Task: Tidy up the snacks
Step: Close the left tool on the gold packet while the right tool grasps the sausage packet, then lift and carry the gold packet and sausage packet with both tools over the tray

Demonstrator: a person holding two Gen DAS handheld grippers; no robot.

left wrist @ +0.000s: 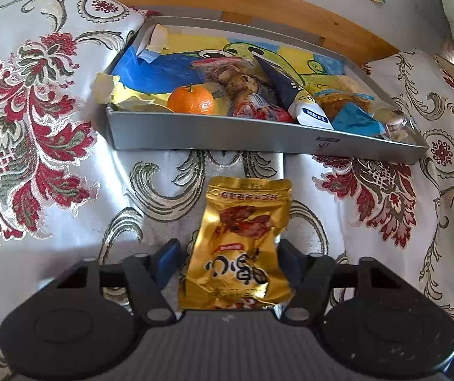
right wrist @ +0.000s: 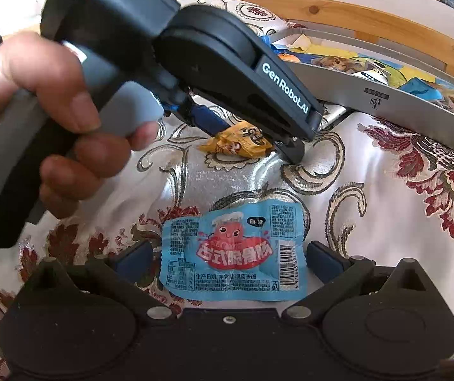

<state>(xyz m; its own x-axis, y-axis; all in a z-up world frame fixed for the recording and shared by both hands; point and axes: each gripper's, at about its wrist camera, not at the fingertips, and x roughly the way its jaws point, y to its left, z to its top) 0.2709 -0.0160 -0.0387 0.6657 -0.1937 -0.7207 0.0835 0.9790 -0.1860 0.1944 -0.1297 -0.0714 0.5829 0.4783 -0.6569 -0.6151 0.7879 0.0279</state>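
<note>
**Two packets between open claws, tray at the headboard**

Your silver tray [left wrist: 195, 130] sits on the brocade bedspread [left wrist: 36, 127] against the wooden headboard [left wrist: 258, 3]. Inside it you have a mandarin [left wrist: 191, 100] near the front wall, a clear bag of brown pieces [left wrist: 230, 76] behind it, a dark cone-shaped packet [left wrist: 285, 85], blue wrappers [left wrist: 358, 120] toward the right end, and a crumpled drawing paper lining the bottom.

Your left claw [left wrist: 231, 254] stands wide, its blue pads on either side of the gold snack packet [left wrist: 239, 247], which lies on the bedspread just in front of the tray's near wall. Whether the pads touch the packet is hard to tell. Your right claw [right wrist: 230, 254] is also wide, around the blue sausage packet [right wrist: 233, 250], nearer the bed's front than the gold one.

Open bedspread lies left of the tray and between the two packets; the tray's near wall overhangs a fold in the cloth.

Your left hand [right wrist: 45, 120] and the left tool block much of the right view, and the tray's right end is cut off there. The far-right tray contents are too crowded to name.
</note>
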